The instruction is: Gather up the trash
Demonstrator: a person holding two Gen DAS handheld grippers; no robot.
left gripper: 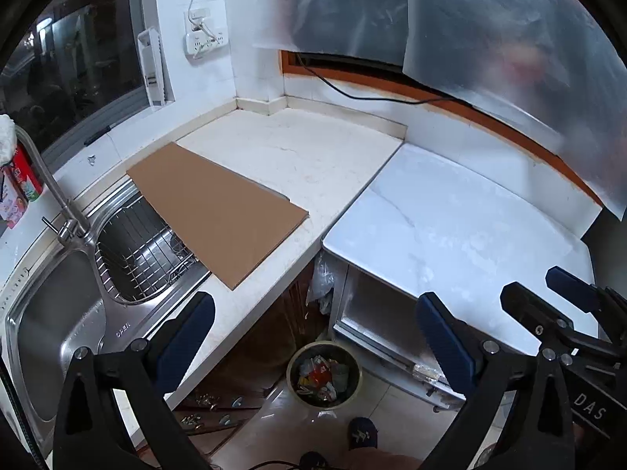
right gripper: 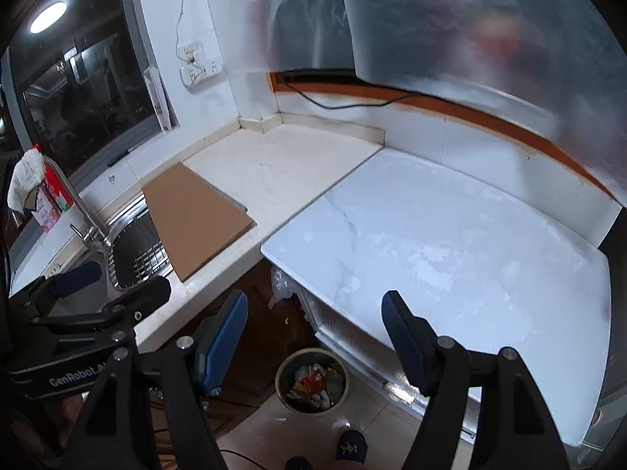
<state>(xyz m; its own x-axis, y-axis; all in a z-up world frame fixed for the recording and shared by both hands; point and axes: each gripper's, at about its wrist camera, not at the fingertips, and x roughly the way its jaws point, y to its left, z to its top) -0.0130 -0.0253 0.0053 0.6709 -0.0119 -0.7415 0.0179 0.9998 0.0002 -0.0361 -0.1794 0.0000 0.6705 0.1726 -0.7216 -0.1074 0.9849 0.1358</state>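
A round trash bin (left gripper: pixel 290 372) (right gripper: pixel 279 383) stands on the floor below the counter corner, with colourful wrappers and scraps inside. My left gripper (left gripper: pixel 313 313) hangs open above it with nothing between its blue-padded fingers. My right gripper (right gripper: pixel 313 305) is open as well and holds nothing. Each gripper shows in the other's view: the right gripper (left gripper: pixel 537 286) over the white table's front edge, the left gripper (right gripper: pixel 123 278) near the sink. A flat brown cardboard sheet (left gripper: pixel 219 219) (right gripper: pixel 196 215) lies on the counter and overhangs the sink.
A steel double sink (left gripper: pixel 51 333) with a wire rack (left gripper: pixel 149 254) and a faucet (left gripper: pixel 39 172) is at left. The beige counter (left gripper: pixel 298 156) meets a white marble table (left gripper: pixel 450 235) (right gripper: pixel 450 254). A clear plastic bag (right gripper: pixel 280 282) hangs under the counter. A person's shoe (left gripper: pixel 362 432) stands near the bin.
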